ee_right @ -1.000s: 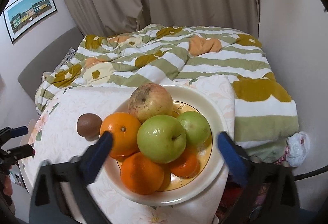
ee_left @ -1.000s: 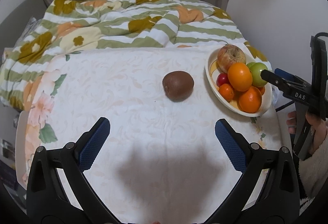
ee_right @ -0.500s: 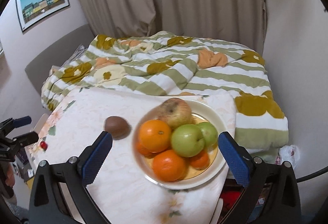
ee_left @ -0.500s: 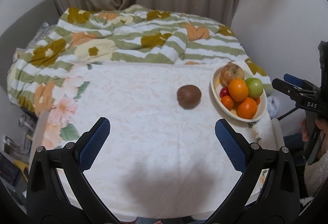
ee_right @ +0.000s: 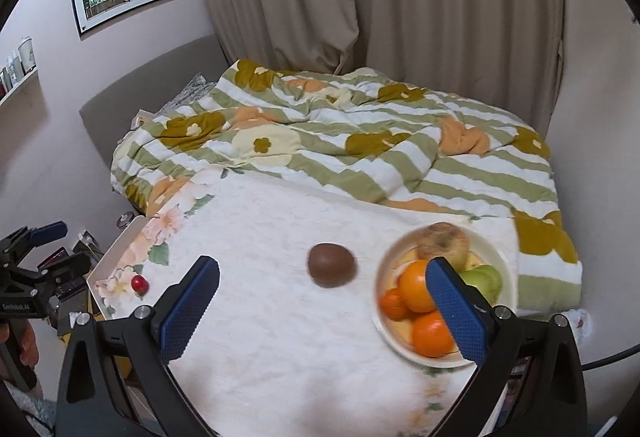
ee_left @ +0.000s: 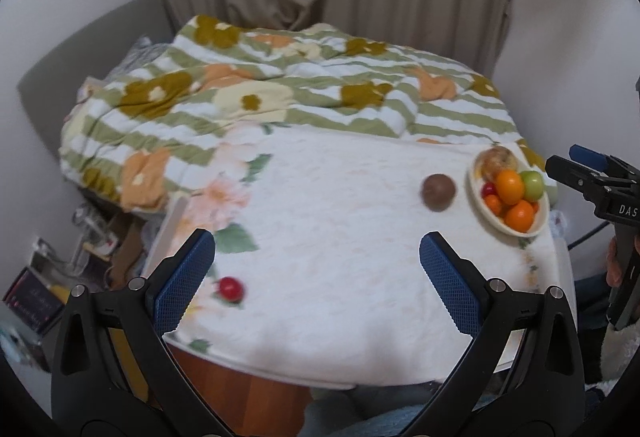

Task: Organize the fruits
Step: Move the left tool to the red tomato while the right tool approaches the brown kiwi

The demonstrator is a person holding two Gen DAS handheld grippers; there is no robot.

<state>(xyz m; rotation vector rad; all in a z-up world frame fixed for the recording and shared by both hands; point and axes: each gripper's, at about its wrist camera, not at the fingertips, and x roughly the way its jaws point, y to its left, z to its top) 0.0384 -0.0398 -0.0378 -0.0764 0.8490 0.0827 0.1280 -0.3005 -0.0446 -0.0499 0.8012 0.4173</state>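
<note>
A cream bowl [ee_left: 486, 215] [ee_right: 504, 257] near the table's right edge holds oranges, green apples, a blotchy apple and a small red fruit. A brown kiwi [ee_left: 438, 192] [ee_right: 331, 265] lies on the white cloth just left of it. A small red fruit [ee_left: 231, 288] [ee_right: 140, 283] sits alone at the front left corner. My left gripper [ee_left: 318, 279] hangs open and empty above the near table edge, with the red fruit close to its left finger. My right gripper [ee_right: 322, 311] is open and empty too, its right finger [ee_right: 456, 309] overlapping the bowl in view.
The table [ee_left: 340, 221] carries a white floral cloth and butts against a bed with a green striped quilt [ee_left: 280, 97]. Clutter and boxes [ee_left: 60, 277] crowd the floor at left. The other gripper [ee_left: 600, 189] shows at the right edge, a hand on it.
Both grippers have pulled back and up from the table, so bowl and kiwi look smaller. The small red fruit at the front left corner has come into view. Both stay open.
</note>
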